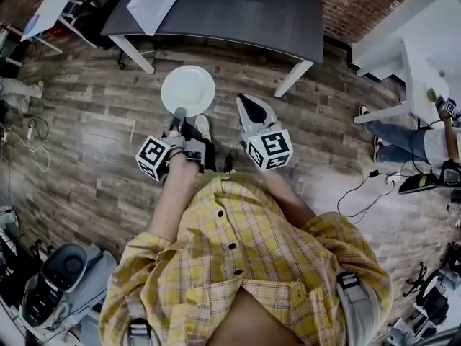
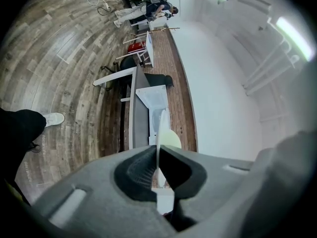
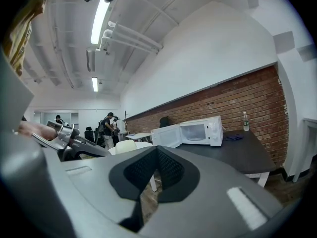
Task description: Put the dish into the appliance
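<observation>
Left gripper (image 1: 178, 113): jaws clamped on rim of round white plate (image 1: 188, 90), held over wooden plank floor (image 1: 86, 121), short of dark grey table (image 1: 252, 20). Right gripper (image 3: 154, 151): closed, empty. Risk: rim-only pinch; plate may droop or slip. White microwave (image 3: 190, 131): open cavity shows only in right gripper view.

Dish (image 1: 188, 90): plain white, faint cream tint. Bench (image 1: 238, 20): dk grey top, white legs. Microwave (image 3: 190, 132): white. Floor (image 1: 94, 143): grey-brown wood planks. Wall (image 3: 233, 95): red brick. Shirt (image 1: 245, 258): yellow plaid. Left tongs (image 2: 157, 167) & right tongs (image 3: 156, 175): grey, blk ribbed pads; marker cubes (image 1: 153, 157) b/w squares.
</observation>
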`<state>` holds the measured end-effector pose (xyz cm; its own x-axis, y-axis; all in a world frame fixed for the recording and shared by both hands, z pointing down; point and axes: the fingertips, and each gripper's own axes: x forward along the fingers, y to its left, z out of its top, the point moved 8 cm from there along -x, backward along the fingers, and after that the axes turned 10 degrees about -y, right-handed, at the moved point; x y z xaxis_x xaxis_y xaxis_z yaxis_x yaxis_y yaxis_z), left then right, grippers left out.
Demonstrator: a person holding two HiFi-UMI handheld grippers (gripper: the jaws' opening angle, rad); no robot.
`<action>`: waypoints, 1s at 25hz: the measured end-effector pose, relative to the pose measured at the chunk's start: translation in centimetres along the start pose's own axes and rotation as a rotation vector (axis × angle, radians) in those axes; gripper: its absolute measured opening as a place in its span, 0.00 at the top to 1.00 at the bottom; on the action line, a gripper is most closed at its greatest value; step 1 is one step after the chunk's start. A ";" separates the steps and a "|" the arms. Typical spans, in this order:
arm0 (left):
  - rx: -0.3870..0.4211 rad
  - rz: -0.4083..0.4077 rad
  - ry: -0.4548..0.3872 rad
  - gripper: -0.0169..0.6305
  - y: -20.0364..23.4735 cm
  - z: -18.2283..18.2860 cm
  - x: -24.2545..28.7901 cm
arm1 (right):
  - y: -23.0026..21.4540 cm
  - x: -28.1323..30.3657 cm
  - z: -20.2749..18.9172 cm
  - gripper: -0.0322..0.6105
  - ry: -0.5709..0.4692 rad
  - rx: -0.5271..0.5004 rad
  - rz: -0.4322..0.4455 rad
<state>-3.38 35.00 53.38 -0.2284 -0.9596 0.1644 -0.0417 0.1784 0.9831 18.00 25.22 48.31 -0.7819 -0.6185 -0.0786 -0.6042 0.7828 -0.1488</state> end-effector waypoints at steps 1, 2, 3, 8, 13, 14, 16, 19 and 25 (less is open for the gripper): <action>-0.004 0.000 0.002 0.96 0.1 0.1 0.8 | -0.3 0.7 -0.1 0.95 0.002 -0.006 0.000; -0.008 -0.001 0.004 0.96 0.2 0.3 1.8 | -0.7 1.4 -0.1 0.95 0.003 -0.011 0.000; -0.012 -0.003 0.006 0.96 0.2 0.4 2.7 | -1.2 2.2 -0.2 0.95 0.005 -0.015 -0.003; -0.023 -0.015 0.021 0.96 -0.7 0.8 6.9 | -3.2 5.5 0.0 0.95 0.006 -0.023 -0.020; -0.021 -0.023 0.041 0.96 -2.5 1.9 11.5 | -4.8 9.6 0.8 0.95 0.007 -0.024 -0.027; -0.021 -0.022 0.045 0.96 -2.7 2.1 12.5 | -5.2 10.5 0.9 0.95 0.009 -0.023 -0.034; -0.020 -0.019 0.054 0.96 -3.3 2.7 14.4 | -5.9 12.2 1.1 0.95 0.010 -0.021 -0.047; -0.019 -0.015 0.076 0.96 -4.0 4.2 17.6 | -6.6 15.5 1.3 0.95 0.013 -0.022 -0.067; -0.017 -0.002 0.126 0.96 -5.1 7.3 23.8 | -7.6 21.7 1.5 0.95 0.026 -0.020 -0.108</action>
<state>-15.73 12.87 51.67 -0.1038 -0.9799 0.1702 -0.0251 0.1736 0.9845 5.87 5.77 46.25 -0.7157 -0.6975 -0.0371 -0.6879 0.7130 -0.1357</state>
